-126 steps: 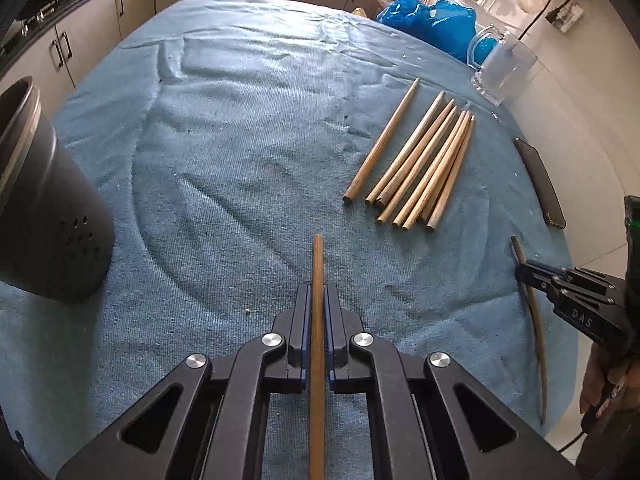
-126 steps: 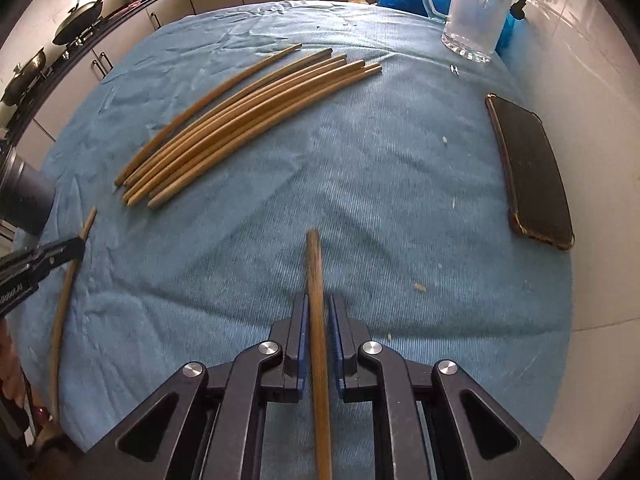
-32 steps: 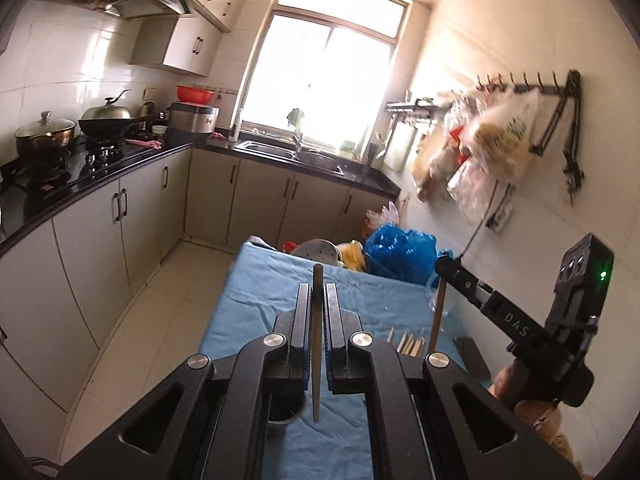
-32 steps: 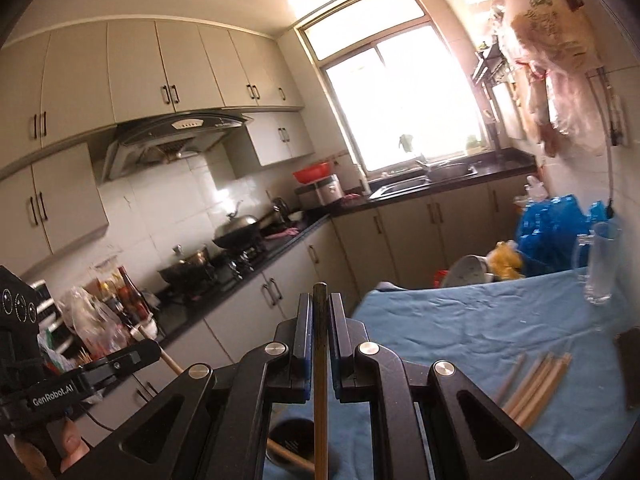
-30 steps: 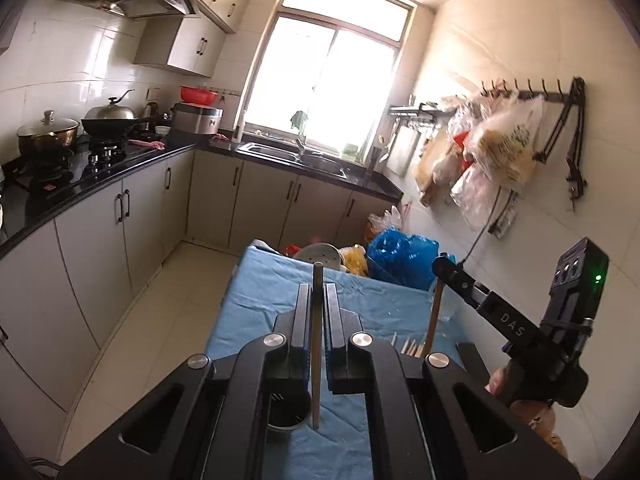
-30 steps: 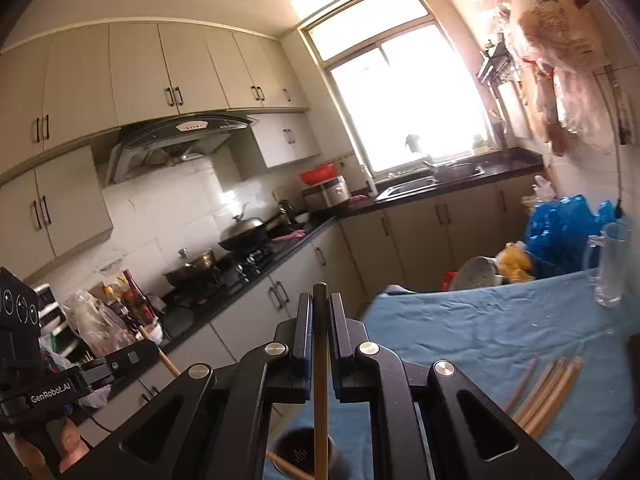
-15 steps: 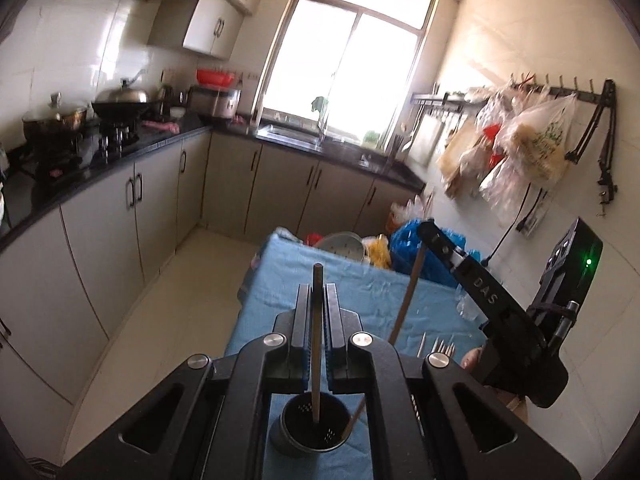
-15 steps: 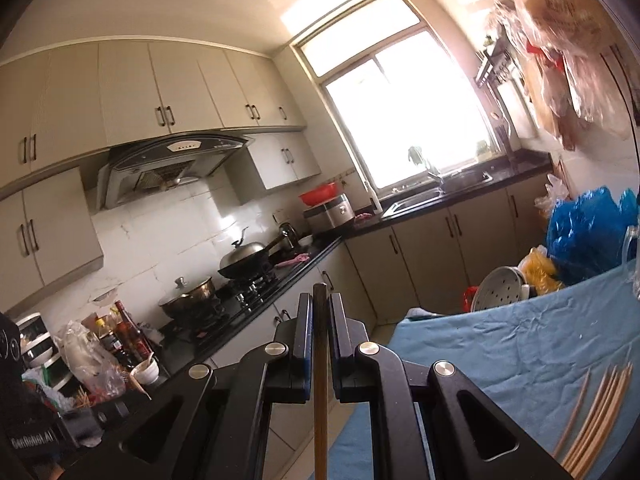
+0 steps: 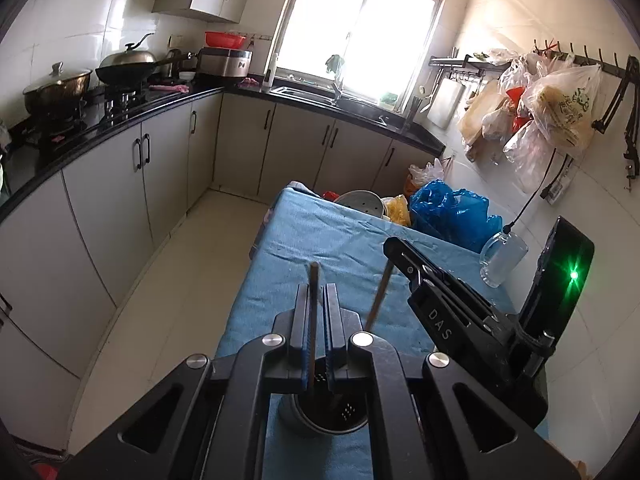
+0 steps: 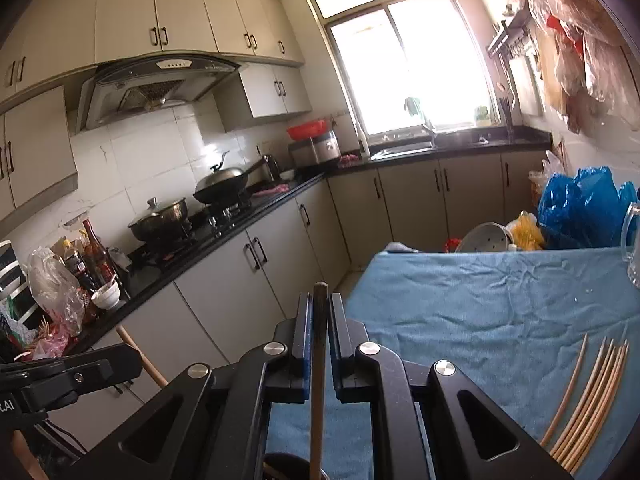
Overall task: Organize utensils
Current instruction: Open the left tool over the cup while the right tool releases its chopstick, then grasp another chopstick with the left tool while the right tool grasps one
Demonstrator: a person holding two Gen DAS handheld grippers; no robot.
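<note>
My left gripper is shut on a wooden chopstick held upright over the dark perforated utensil holder, its lower end inside the holder's mouth. My right gripper is shut on another chopstick, also upright, its lower end over the holder's rim. The right gripper also shows in the left wrist view, its chopstick slanting down into the holder. Several chopsticks lie on the blue cloth to the right.
A glass mug and blue plastic bags stand at the table's far right. A metal colander sits past the far edge. Kitchen cabinets and a stove with pots line the left side.
Both grippers have tilted from the table to upright and moved over the holder. In the last half second both chopsticks have come lower toward the holder's mouth.
</note>
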